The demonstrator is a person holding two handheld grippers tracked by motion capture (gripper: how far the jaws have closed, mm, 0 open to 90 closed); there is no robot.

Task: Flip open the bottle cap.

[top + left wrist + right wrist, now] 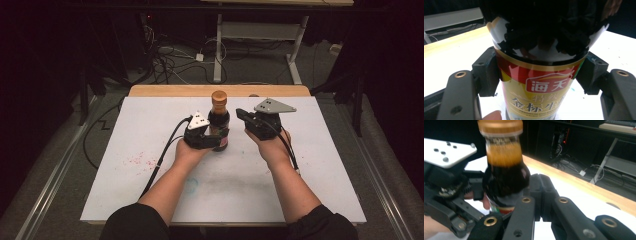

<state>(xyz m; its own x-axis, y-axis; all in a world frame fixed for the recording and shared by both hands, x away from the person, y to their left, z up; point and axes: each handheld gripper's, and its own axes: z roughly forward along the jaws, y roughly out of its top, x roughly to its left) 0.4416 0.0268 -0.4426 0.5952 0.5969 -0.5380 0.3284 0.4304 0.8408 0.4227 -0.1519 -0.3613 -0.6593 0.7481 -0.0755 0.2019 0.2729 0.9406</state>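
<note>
Bottle of dark sauce is seen standing upright on the white table, toward the far middle of its top, with the wooden edge strip of the table just behind it. An orange-brown cap closes the bottle, the glass below is almost black, and a red and gold label with Chinese characters is wrapped round the lower body.

The left gripper is clamped on the bottle at label height: in the left gripper view the two black pads are pressed against either side of the label, and the bottle is held squarely between them. The gripper is carried by the left hand, whose cable is trailed back from the bottle toward the near edge of the table.

The right gripper is held just to the right of the bottle, near its shoulder and apart from it. Its jaws are pressed together with nothing between them, as is shown in the right gripper view, where the two pads meet flat beside the dark glass of the bottle. A faint scatter of red specks is seen on the table well to the left of the bottle.
</note>
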